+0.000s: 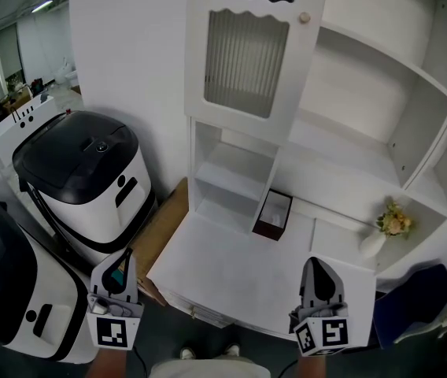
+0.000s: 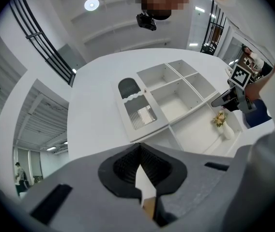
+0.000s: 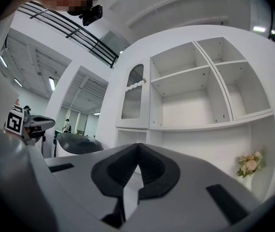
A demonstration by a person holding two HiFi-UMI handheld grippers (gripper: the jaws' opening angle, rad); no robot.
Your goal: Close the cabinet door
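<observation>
door [image 1: 243, 61]: ribbed-glass panel at the cabinet's [image 1: 409, 136] upper left, knob [image 1: 304, 17] on its right edge; looks flush or nearly so, cannot tell if ajar
left gripper [image 1: 118, 268]: jaws together, empty, low by the desk [image 1: 231, 278] front, well apart from door
right gripper [image 1: 319, 268]: jaws together, empty, equally low
judged reason: closed jaws suit pushing the door, not gripping

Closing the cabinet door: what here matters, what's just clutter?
For the job: cabinet door, door knob, left gripper, right gripper.
Lying about: dark open box, flower vase, black-topped white machine.
</observation>
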